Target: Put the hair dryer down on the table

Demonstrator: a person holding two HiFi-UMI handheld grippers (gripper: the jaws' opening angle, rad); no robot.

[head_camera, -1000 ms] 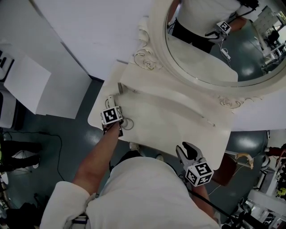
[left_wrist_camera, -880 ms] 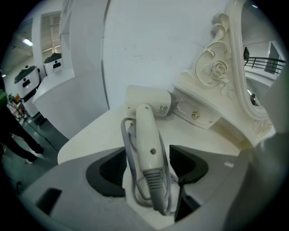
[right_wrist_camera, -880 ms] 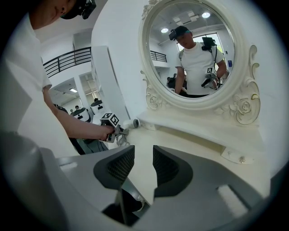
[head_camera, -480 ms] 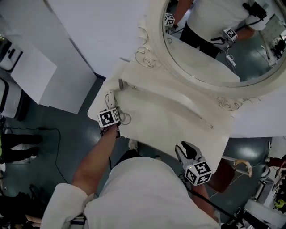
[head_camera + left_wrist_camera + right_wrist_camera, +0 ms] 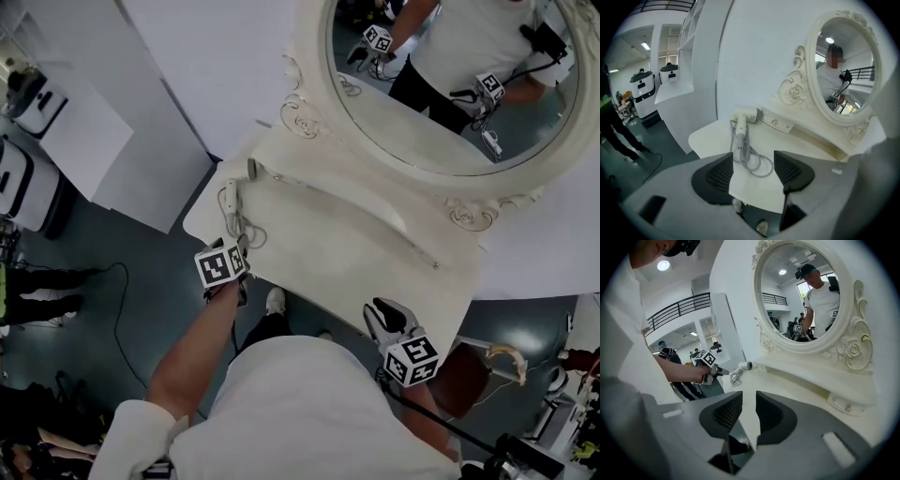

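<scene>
The white hair dryer [image 5: 232,198] lies flat at the left end of the cream dressing table [image 5: 356,246], its cord [image 5: 247,233] looped beside the handle. My left gripper [image 5: 238,249] hovers at the table's near edge, just short of the cord. Its jaws are closing slightly and hold nothing. In the left gripper view the hair dryer [image 5: 742,127] lies beyond the left gripper [image 5: 752,171], apart from the pads. My right gripper [image 5: 382,310] sits at the table's front right edge. Its jaws are closing and hold nothing. The right gripper view shows the right gripper [image 5: 749,411] and the distant hair dryer [image 5: 743,365].
A large oval mirror [image 5: 441,84] in an ornate cream frame stands along the back of the table, with a raised shelf [image 5: 375,211] below it. White wall panels [image 5: 141,112] stand to the left. A dark floor with a cable [image 5: 117,309] lies below the table's edge.
My left gripper has drawn back from the hair dryer toward the table's near edge, leaving the dryer lying on the table. The right gripper has stayed in place.
</scene>
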